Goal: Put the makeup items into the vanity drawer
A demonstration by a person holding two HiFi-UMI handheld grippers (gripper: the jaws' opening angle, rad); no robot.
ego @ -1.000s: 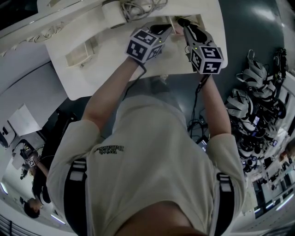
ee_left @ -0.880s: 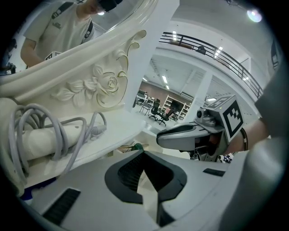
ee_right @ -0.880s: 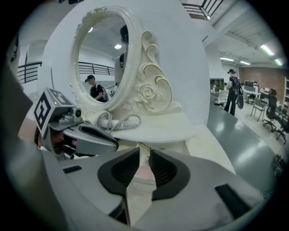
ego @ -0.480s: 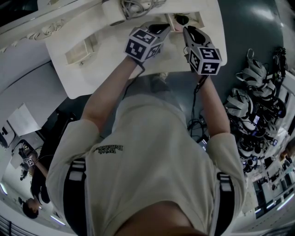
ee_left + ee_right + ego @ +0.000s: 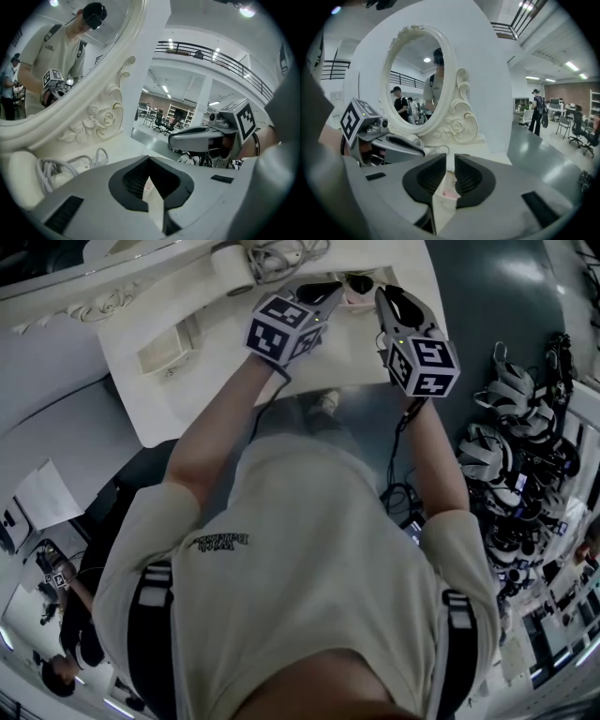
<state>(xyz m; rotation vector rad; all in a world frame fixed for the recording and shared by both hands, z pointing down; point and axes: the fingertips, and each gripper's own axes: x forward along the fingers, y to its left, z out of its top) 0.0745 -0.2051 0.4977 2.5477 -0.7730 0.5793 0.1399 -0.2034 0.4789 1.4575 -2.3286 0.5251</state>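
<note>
Risk: left claw is clenched on a small pale makeup item, and right claw has just been closing w/ what looks like the same item between its pads, so uneven hand motion could twist it loose onto the table. Both forearms reach fwd over the table, claws tilted down, tips converging near the mirror. Item sits between the tips, not in the drawer yet.

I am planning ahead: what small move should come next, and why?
Probably carry the small cream-and-pink makeup item leftward toward the apparently open white drawer. The right gripper, whose jaws have just been closing, and the left gripper both pinch it over the white vanity top.
</note>
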